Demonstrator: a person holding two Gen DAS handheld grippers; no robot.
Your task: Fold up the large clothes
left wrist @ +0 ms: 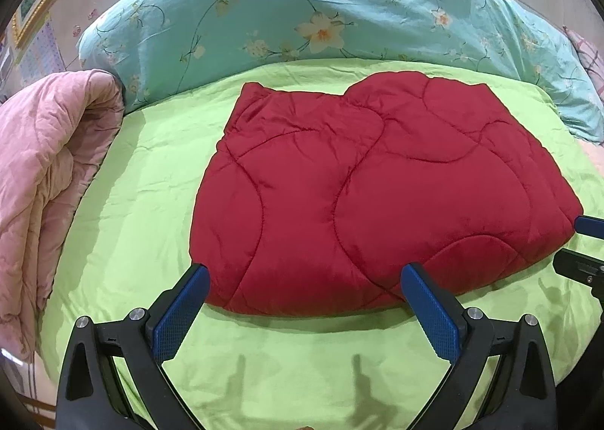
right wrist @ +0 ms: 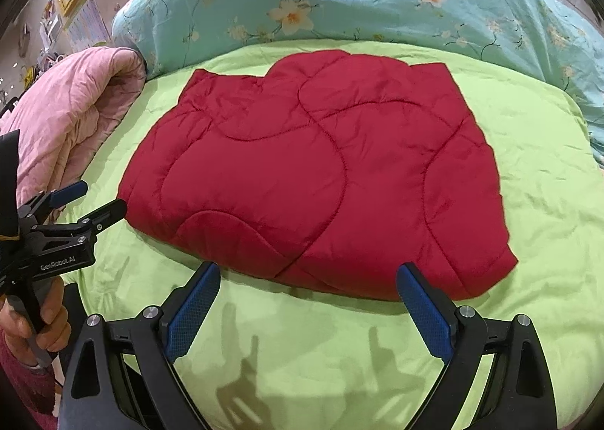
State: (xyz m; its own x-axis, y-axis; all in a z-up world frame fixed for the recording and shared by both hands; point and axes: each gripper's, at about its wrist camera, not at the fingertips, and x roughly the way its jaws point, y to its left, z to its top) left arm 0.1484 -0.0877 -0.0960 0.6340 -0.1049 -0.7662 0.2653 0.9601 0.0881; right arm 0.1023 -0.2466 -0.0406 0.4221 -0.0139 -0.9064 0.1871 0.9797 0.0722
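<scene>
Left wrist view: left gripper [left wrist: 304, 288] was released, jaws spread wide, nothing held. Folded red quilt [left wrist: 377, 196] lay at frame center on the green sheet [left wrist: 132, 222]; pink blanket [left wrist: 45, 173] at left.

Right wrist view: right gripper [right wrist: 307, 284] also released, empty. Quilt center; left gripper at lower left, beside the quilt's corner.
</scene>
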